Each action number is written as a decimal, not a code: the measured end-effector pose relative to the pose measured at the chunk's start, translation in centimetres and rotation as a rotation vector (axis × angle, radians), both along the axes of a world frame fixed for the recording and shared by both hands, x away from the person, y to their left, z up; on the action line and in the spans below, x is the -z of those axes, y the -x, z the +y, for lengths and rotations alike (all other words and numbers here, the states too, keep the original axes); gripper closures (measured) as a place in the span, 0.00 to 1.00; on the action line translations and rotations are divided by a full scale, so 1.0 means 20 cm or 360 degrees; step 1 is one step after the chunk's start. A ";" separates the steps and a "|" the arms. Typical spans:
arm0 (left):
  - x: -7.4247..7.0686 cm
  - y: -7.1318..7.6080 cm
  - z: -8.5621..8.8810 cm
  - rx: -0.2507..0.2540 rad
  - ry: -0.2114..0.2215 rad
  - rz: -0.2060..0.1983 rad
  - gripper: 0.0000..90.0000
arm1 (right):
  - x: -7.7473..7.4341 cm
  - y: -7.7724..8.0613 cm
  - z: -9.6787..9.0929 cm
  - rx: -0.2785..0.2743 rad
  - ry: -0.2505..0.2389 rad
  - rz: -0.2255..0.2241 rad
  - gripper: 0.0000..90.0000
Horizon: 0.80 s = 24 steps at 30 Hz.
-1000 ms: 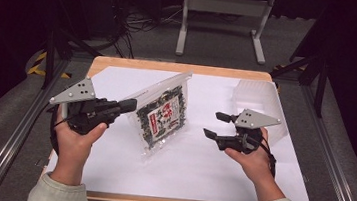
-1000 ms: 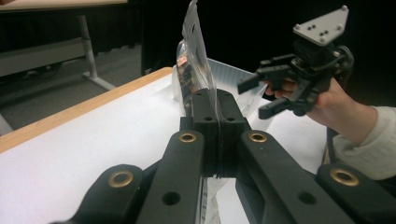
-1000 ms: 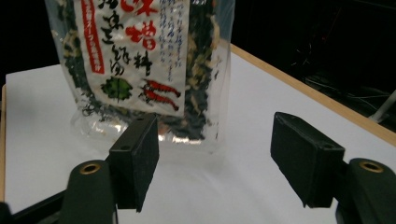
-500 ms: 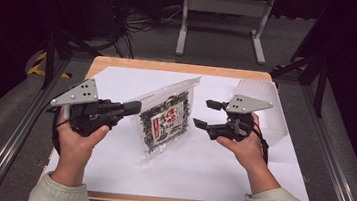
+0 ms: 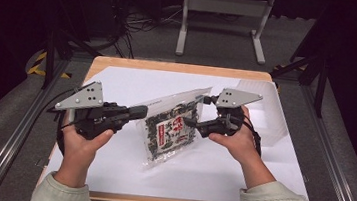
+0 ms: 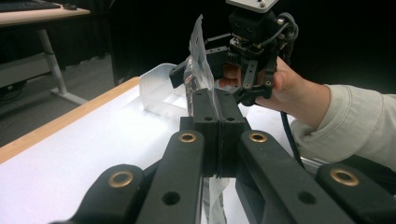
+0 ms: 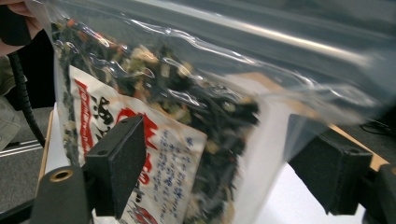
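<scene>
Clear bag of dried mix (image 5: 171, 130) pinched at its edge by left claw (image 6: 215, 109), pads pressed together. Right claw (image 5: 196, 111) just been opening, spread around bag's top corner. Clear tub (image 5: 275, 121) behind right claw on worktop (image 5: 133, 83).

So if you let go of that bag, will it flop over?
Probably. The bag is thin clear plastic, and its free top edge already bends and wrinkles. The left gripper, shut on one edge, seems to be what props it up. The dry flakes inside look light, so it would likely sag rather than thud.
</scene>
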<state>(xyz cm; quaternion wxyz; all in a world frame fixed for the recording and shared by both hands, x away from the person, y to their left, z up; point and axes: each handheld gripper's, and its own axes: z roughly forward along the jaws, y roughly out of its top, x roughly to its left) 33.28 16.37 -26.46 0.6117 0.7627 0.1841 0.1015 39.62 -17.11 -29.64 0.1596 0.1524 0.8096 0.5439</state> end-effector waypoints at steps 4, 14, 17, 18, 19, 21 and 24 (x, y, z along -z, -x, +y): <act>0.01 -0.01 0.00 0.0017 0.0026 -0.0004 1.00 | 0.01 -0.01 0.01 -0.0001 0.0016 0.0001 0.23; 0.02 -0.01 -0.01 0.0004 0.0027 -0.0011 1.00 | -0.01 0.02 -0.02 -0.0028 0.0085 0.0012 0.52; 0.03 -0.02 0.00 -0.0030 0.0026 -0.0021 1.00 | -0.01 0.02 -0.04 -0.0047 0.0116 0.0014 0.65; 0.03 -0.02 0.01 -0.0039 0.0038 -0.0012 1.00 | -0.01 0.02 -0.04 -0.0056 0.0117 0.0016 0.68; 0.03 -0.02 0.01 -0.0039 0.0046 0.0003 1.00 | -0.01 0.02 -0.05 -0.0068 0.0117 0.0012 0.69; 0.04 -0.03 0.02 -0.0050 0.0049 0.0002 1.00 | -0.01 0.03 -0.05 -0.0076 0.0126 0.0018 0.72; 0.05 -0.04 0.02 -0.0081 0.0052 0.0004 1.00 | 0.00 0.03 -0.05 -0.0093 0.0138 0.0011 0.77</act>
